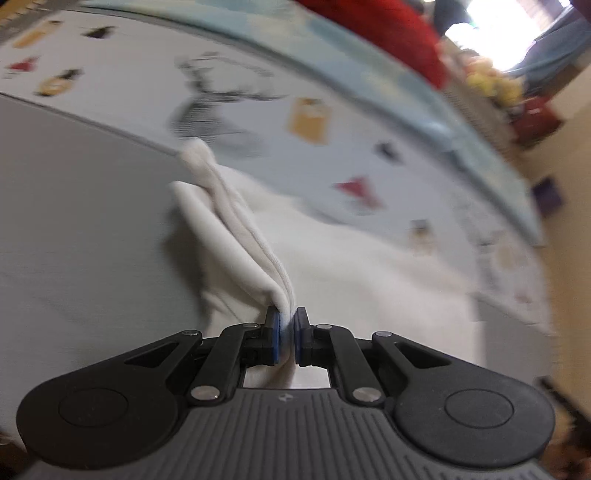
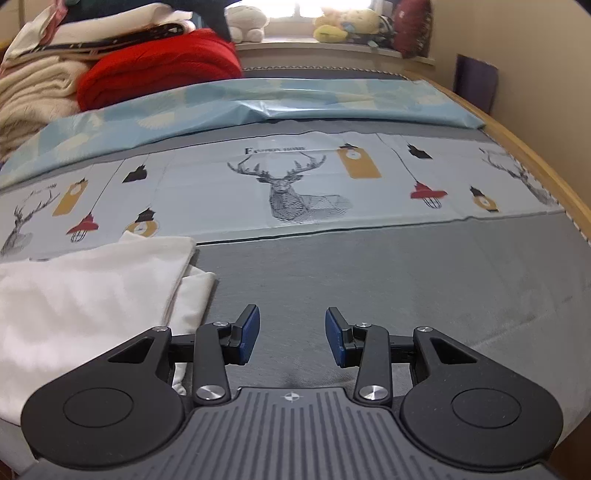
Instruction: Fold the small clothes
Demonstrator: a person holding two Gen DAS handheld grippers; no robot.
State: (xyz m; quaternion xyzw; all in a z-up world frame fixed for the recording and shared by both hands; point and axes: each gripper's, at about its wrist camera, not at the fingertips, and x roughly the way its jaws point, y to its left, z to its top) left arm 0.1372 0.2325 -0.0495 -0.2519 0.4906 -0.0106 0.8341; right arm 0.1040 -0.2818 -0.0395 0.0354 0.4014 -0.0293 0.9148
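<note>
A small white garment (image 1: pixel 332 258) lies on the grey bed cover. My left gripper (image 1: pixel 289 325) is shut on a bunched edge of it, and the cloth rises from the bed in a taut fold toward the blue pads (image 1: pixel 275 332). The left wrist view is tilted and blurred. In the right wrist view the same white garment (image 2: pixel 85 295) lies flat at the lower left, its corner folded over. My right gripper (image 2: pixel 291 332) hangs open over bare grey cover just right of the garment, with nothing between its fingers.
A deer-and-lantern printed sheet (image 2: pixel 288 184) crosses the bed behind the garment, with a pale blue sheet (image 2: pixel 258 99) beyond it. Stacked clothes with a red sweater (image 2: pixel 159 66) sit at the far left. Plush toys (image 2: pixel 343 26) line the window sill. The wooden bed edge (image 2: pixel 524 140) runs along the right.
</note>
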